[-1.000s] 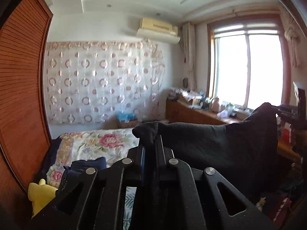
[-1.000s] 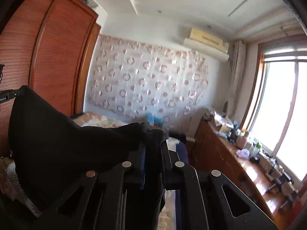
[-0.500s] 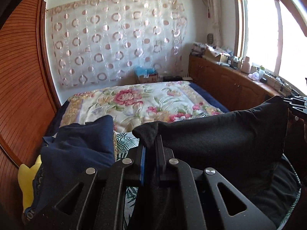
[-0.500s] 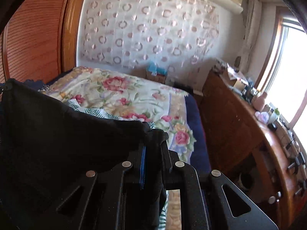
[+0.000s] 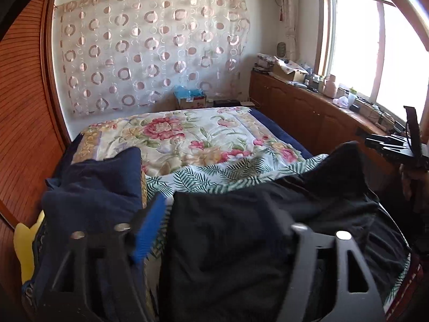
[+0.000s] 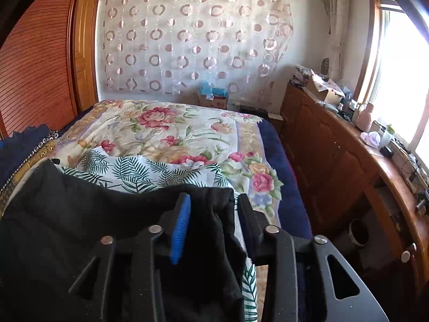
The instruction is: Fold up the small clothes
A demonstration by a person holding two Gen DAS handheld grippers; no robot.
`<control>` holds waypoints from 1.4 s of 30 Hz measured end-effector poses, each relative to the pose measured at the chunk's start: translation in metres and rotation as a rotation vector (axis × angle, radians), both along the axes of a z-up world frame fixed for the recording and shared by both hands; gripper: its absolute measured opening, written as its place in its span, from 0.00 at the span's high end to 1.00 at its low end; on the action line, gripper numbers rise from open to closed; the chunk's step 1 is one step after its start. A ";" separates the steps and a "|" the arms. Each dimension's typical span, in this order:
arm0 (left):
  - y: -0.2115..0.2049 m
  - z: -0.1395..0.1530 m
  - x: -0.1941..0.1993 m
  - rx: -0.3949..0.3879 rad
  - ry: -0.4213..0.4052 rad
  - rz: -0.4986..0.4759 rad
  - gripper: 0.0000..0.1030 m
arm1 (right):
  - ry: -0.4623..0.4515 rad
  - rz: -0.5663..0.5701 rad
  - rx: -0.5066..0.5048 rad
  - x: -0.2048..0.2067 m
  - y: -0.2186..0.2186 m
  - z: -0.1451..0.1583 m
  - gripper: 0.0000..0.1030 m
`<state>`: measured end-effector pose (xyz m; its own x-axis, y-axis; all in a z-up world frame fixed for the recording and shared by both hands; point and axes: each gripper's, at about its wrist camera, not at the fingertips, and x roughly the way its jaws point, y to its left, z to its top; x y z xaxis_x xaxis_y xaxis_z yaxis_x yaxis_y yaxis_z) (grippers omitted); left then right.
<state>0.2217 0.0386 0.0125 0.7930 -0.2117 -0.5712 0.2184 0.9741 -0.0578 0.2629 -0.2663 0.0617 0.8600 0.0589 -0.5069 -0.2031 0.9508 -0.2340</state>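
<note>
A black garment [image 5: 241, 236] lies spread on the near end of the bed, on a palm-leaf cloth [image 5: 214, 174]. My left gripper [image 5: 228, 214] is open, its jaws wide apart over the garment's left corner; the cloth drapes over the right finger. In the right wrist view the same garment [image 6: 80, 214] lies below my right gripper [image 6: 213, 206], which is open with the garment's right corner loose between the fingers. The right gripper also shows at the right edge of the left wrist view [image 5: 394, 145].
A floral bedspread [image 5: 187, 134] covers the bed. A pile of dark blue clothes [image 5: 93, 187] and a yellow item [image 5: 24, 244] lie at the left. A wooden wardrobe [image 5: 24, 107] stands left, a cluttered wooden cabinet [image 6: 335, 147] right under the window.
Both grippers came down from holding the black garment stretched in the air to the bed. Both jaws have opened and let go of it; it now lies on the bed.
</note>
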 end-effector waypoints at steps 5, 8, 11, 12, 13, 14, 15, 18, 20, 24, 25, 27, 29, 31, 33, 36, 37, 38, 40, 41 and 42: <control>-0.006 -0.018 -0.033 0.030 0.027 -0.032 0.22 | 0.036 0.038 0.031 -0.039 -0.018 -0.029 0.51; -0.009 -0.039 -0.046 0.049 0.079 -0.041 0.22 | 0.082 0.060 0.041 -0.036 -0.028 -0.053 0.51; -0.013 -0.060 -0.055 0.057 0.134 -0.065 0.22 | 0.117 0.065 0.058 -0.052 -0.042 -0.065 0.51; -0.015 -0.066 -0.059 0.070 0.145 -0.074 0.22 | 0.134 0.064 0.064 -0.060 -0.048 -0.069 0.51; -0.018 -0.073 -0.063 0.084 0.161 -0.076 0.22 | 0.148 0.063 0.067 -0.060 -0.052 -0.071 0.51; -0.020 -0.078 -0.064 0.086 0.176 -0.080 0.22 | 0.161 0.061 0.070 -0.067 -0.056 -0.074 0.51; -0.021 -0.084 -0.066 0.083 0.193 -0.087 0.22 | 0.173 0.060 0.080 -0.072 -0.059 -0.075 0.51; -0.023 -0.097 -0.067 0.083 0.237 -0.092 0.22 | 0.218 0.053 0.117 -0.082 -0.074 -0.079 0.51; -0.025 -0.105 -0.067 0.084 0.263 -0.095 0.22 | 0.246 0.048 0.123 -0.084 -0.082 -0.080 0.51; -0.027 -0.115 -0.066 0.095 0.290 -0.097 0.22 | 0.279 0.037 0.128 -0.080 -0.093 -0.078 0.51; -0.028 -0.117 -0.066 0.099 0.294 -0.096 0.22 | 0.286 0.037 0.138 -0.078 -0.094 -0.076 0.51; -0.032 -0.119 -0.067 0.126 0.281 -0.098 0.22 | 0.292 0.035 0.150 -0.070 -0.091 -0.075 0.51; -0.036 -0.120 -0.068 0.144 0.268 -0.103 0.21 | 0.298 0.034 0.164 -0.063 -0.090 -0.073 0.51; -0.036 -0.121 -0.067 0.138 0.271 -0.103 0.19 | 0.304 0.032 0.172 -0.056 -0.090 -0.071 0.51; -0.038 -0.121 -0.066 0.141 0.273 -0.106 0.17 | 0.303 0.027 0.170 -0.051 -0.088 -0.074 0.51; -0.036 -0.121 -0.067 0.143 0.273 -0.106 0.15 | 0.293 0.016 0.169 -0.052 -0.089 -0.077 0.51; -0.037 -0.120 -0.066 0.143 0.274 -0.106 0.15 | 0.288 0.012 0.170 -0.052 -0.089 -0.079 0.51; -0.036 -0.120 -0.066 0.142 0.275 -0.106 0.15 | 0.283 0.009 0.169 -0.054 -0.089 -0.079 0.51; -0.036 -0.120 -0.066 0.141 0.275 -0.106 0.15 | 0.268 0.006 0.160 -0.054 -0.087 -0.083 0.51; -0.037 -0.120 -0.066 0.141 0.274 -0.107 0.15 | 0.260 0.005 0.154 -0.055 -0.086 -0.084 0.51; -0.036 -0.120 -0.066 0.141 0.274 -0.107 0.15 | 0.253 0.004 0.149 -0.055 -0.081 -0.092 0.51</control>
